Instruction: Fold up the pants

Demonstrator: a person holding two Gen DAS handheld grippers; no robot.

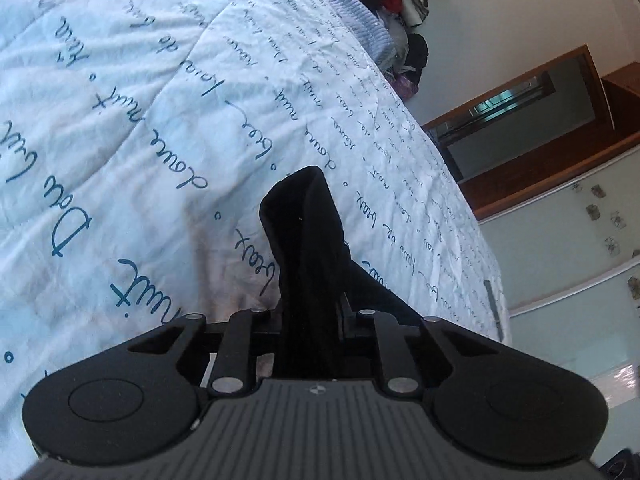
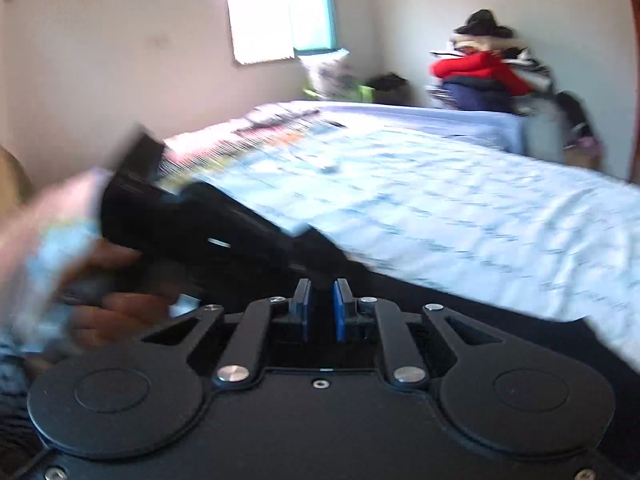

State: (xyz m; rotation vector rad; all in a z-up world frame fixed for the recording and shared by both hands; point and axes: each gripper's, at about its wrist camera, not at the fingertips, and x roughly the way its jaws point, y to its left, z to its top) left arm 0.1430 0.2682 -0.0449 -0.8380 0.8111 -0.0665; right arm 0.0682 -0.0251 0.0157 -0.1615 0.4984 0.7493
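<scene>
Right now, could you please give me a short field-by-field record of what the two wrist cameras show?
setting: bed with a white quilt printed in blue script
garment: black pants
left tongs: shut on a bunched fold of the pants, lifted off the quilt
right tongs: blue pads slightly apart; whether cloth is pinched cannot be told
background: window; clothes pile beyond the bed
image quality: right view motion-blurred
</scene>
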